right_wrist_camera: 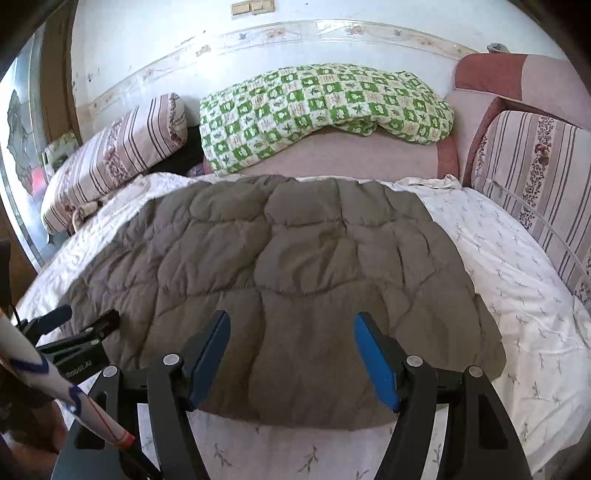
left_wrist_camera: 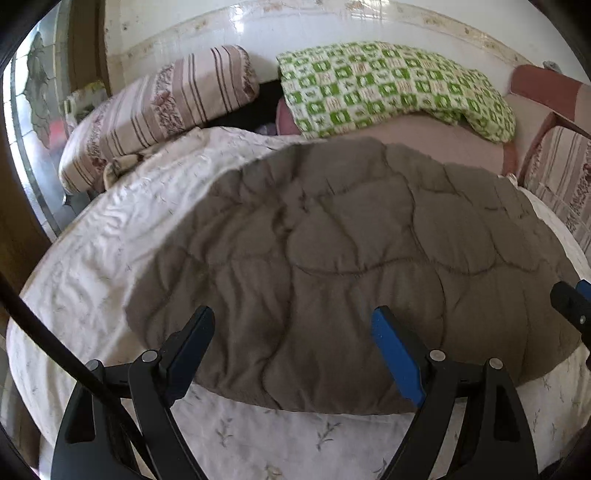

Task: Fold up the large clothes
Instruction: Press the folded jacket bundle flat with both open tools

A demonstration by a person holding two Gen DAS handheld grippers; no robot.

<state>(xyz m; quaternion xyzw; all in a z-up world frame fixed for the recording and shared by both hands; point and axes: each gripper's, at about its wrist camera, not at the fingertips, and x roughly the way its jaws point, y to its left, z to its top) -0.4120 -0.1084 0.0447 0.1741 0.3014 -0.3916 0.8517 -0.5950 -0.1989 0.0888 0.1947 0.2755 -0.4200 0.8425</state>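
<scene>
One brown quilted garment (left_wrist_camera: 332, 266) lies flat on the white bedsheet (left_wrist_camera: 92, 258), bare sheet bordering every edge. Left gripper (left_wrist_camera: 295, 347) and right gripper (right_wrist_camera: 291, 354) hover over its near edge, fingers wide, nothing held. Beyond it: one striped pillow (left_wrist_camera: 155, 110), one green checked blanket (left_wrist_camera: 388, 85).

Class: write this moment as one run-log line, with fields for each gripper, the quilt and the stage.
left gripper: open, empty | right gripper: open, empty | quilt: brown, flat on bed sheet, near edge between both grippers | stage: no grasp yet

Quilted brown garment (right_wrist_camera: 280, 273): matt padded cloth, stitched. Bedsheet (right_wrist_camera: 517, 295): thin white crinkled cotton-like cloth, sprig print. Wall (right_wrist_camera: 332, 22): glossy. Gripper fingers (right_wrist_camera: 376, 362): matt plastic.
</scene>
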